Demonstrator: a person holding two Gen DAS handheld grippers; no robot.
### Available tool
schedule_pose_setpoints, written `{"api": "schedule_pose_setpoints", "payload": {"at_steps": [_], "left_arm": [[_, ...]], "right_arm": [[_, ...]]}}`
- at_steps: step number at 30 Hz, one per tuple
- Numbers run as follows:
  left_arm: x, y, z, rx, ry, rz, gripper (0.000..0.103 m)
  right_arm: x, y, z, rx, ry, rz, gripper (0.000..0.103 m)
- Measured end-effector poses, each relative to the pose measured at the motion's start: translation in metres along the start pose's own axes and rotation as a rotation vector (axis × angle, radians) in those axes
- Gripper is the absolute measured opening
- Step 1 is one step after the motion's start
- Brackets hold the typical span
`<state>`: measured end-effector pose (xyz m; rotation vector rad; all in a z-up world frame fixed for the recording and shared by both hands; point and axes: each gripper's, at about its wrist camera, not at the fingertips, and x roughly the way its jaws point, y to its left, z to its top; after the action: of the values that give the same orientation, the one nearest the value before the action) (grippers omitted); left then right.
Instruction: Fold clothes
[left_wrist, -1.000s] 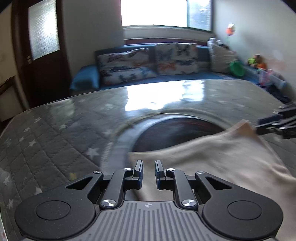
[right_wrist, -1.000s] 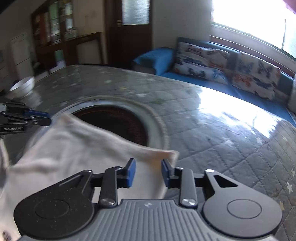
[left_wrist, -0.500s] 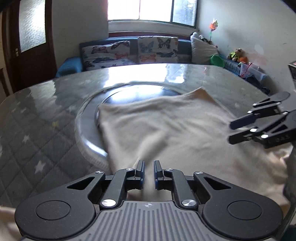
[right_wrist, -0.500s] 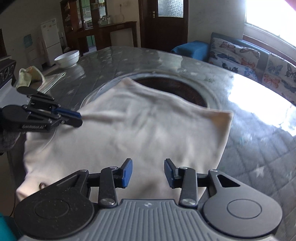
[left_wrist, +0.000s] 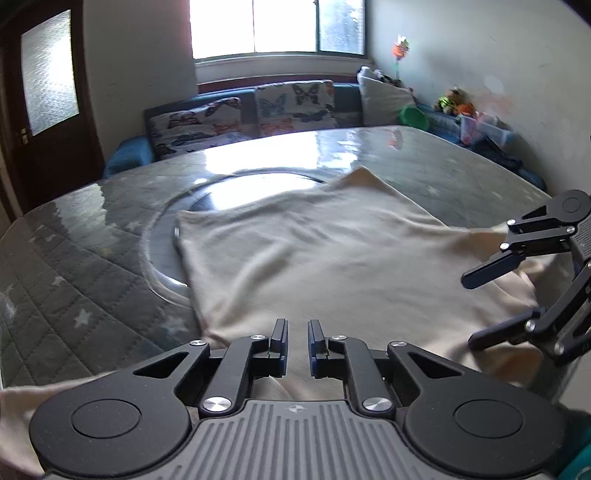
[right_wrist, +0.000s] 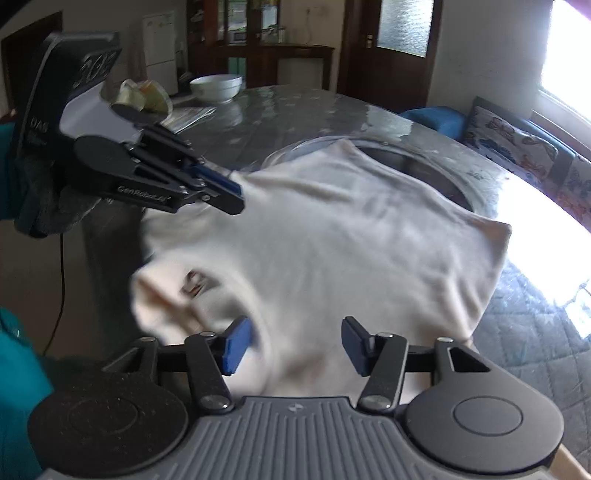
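A cream garment (left_wrist: 332, 266) lies spread flat on the round table, over the glass turntable; it also shows in the right wrist view (right_wrist: 332, 251), with its near edge hanging over the table's front. My left gripper (left_wrist: 297, 341) hovers above the garment's near edge, jaws a narrow gap apart with no cloth seen between them. My right gripper (right_wrist: 293, 345) is wide open and empty above the garment's near right part. It shows at the right of the left wrist view (left_wrist: 491, 302). The left gripper shows at the left of the right wrist view (right_wrist: 229, 195).
The table has a grey quilted star-pattern cover (left_wrist: 74, 280) and a glass turntable (left_wrist: 236, 188). A white bowl (right_wrist: 216, 86) and a crumpled cloth (right_wrist: 142, 96) sit at its far side. A blue sofa with butterfly cushions (left_wrist: 258, 110) stands behind the table.
Both grippers have pulled back toward the table's near edge and the garment now lies spread out. The right gripper's jaws have opened wider. The left jaws stay a narrow gap apart.
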<state>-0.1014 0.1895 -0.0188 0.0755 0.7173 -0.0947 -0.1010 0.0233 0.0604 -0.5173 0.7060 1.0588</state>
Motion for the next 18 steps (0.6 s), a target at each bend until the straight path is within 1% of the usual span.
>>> {"api": "schedule_pose_setpoints", "payload": {"at_steps": [2,5,7,9,11,12,13,15,18], "left_arm": [[-0.003,-0.007,-0.003,0.004,0.001,-0.009,0.013],[-0.007,-0.017,-0.007,0.017,-0.004,-0.040,0.014],[-0.006,-0.024,-0.011,0.031,0.008,-0.048,0.016],[-0.003,-0.029,-0.016,0.040,0.027,-0.052,0.017],[-0.004,-0.030,-0.015,0.044,0.025,-0.047,0.019],[-0.004,-0.031,-0.015,0.045,0.024,-0.045,0.022],[-0.005,-0.031,-0.013,0.044,0.019,-0.043,0.026],[-0.007,-0.034,-0.007,0.050,0.000,-0.044,0.031],[-0.007,-0.045,0.003,0.063,-0.031,-0.076,0.031]], "right_arm": [[-0.006,0.006,-0.005,-0.008,-0.011,-0.008,0.057],[-0.015,0.007,-0.010,0.005,-0.032,-0.021,0.060],[-0.016,0.005,-0.015,0.037,-0.029,-0.011,0.060],[-0.018,0.004,-0.020,0.064,-0.028,0.006,0.060],[-0.028,0.000,-0.027,0.107,-0.048,0.003,0.060],[-0.034,-0.003,-0.029,0.132,-0.060,-0.003,0.060],[-0.040,-0.007,-0.032,0.159,-0.072,-0.012,0.060],[-0.053,-0.019,-0.039,0.230,-0.096,-0.052,0.060],[-0.072,-0.044,-0.055,0.358,-0.117,-0.134,0.060]]}}
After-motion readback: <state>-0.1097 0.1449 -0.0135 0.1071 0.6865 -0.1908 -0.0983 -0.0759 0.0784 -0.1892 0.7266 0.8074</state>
